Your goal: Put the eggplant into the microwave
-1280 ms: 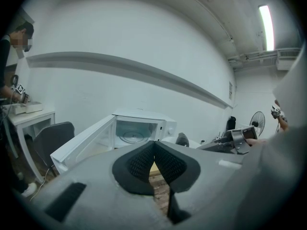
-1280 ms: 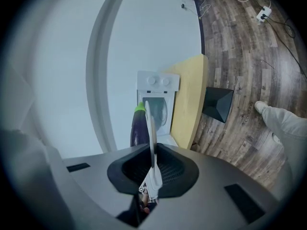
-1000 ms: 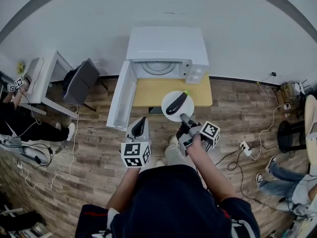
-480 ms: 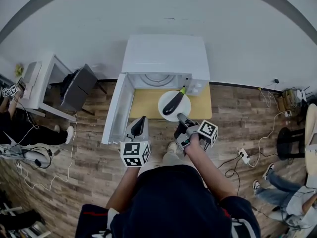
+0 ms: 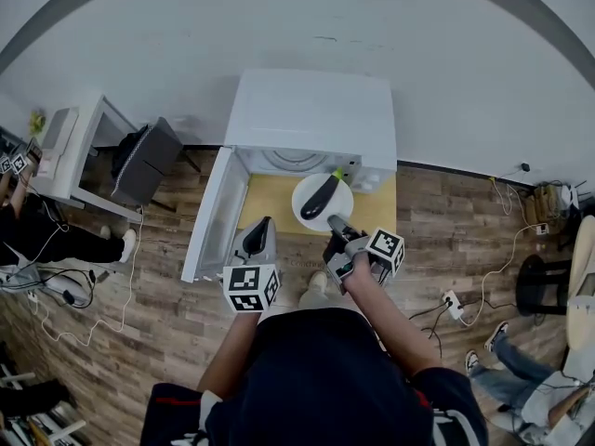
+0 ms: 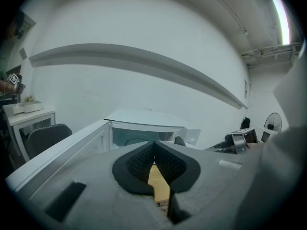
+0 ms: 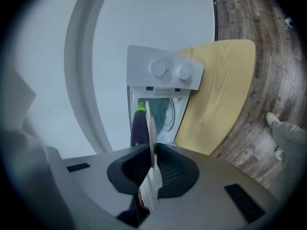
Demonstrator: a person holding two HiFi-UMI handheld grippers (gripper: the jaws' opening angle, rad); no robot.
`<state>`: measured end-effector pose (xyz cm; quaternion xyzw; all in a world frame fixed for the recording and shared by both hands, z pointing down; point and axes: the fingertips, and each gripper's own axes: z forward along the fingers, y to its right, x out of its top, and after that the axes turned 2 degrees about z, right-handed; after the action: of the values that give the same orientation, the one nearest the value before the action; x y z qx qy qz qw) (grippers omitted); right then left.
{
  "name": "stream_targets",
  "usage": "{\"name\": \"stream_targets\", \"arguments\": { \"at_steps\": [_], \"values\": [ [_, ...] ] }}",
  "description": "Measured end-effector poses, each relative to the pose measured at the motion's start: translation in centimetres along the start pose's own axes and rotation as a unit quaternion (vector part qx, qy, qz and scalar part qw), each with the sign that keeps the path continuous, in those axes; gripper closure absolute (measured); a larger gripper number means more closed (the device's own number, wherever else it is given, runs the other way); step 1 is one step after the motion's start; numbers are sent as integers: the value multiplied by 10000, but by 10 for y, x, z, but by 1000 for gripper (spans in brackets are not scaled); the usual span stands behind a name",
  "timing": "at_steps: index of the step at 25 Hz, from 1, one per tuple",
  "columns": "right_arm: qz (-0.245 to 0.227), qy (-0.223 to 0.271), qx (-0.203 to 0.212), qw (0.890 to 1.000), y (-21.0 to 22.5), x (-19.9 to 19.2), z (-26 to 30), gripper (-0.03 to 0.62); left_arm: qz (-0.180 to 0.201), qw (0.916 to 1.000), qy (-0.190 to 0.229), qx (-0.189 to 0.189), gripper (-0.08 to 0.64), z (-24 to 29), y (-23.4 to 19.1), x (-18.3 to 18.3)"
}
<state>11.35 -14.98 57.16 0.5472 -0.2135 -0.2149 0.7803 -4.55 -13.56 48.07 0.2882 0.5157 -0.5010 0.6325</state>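
Observation:
A dark purple eggplant (image 5: 321, 196) with a green stem lies on a white plate (image 5: 307, 214). My right gripper (image 5: 336, 226) is shut on the plate's near rim and holds it above the wooden table, just in front of the microwave (image 5: 311, 119). In the right gripper view the plate (image 7: 150, 133) shows edge-on between the pads, with the eggplant (image 7: 139, 126) beside it. The microwave's door (image 5: 212, 214) stands open to the left, and its cavity (image 7: 160, 114) is lit. My left gripper (image 5: 257, 240) is shut with nothing in it, near the open door; its pads (image 6: 144, 159) touch.
The light wooden table (image 5: 270, 204) bears the microwave. A white desk (image 5: 70, 151) and a dark chair (image 5: 144, 161) stand at the left. Cables and a power strip (image 5: 453, 302) lie on the wood floor at the right. People sit at both edges of the head view.
Both grippers have moved forward toward the microwave. The plate with the eggplant is now closer to the open cavity.

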Motion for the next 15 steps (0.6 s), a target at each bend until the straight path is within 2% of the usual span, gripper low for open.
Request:
{"name": "stream_targets", "arguments": {
  "at_steps": [15],
  "values": [
    [-100,-659,-371,9971,25,0,35,566,-174,9988,-259,378,543,16,-12,-18]
  ]
}}
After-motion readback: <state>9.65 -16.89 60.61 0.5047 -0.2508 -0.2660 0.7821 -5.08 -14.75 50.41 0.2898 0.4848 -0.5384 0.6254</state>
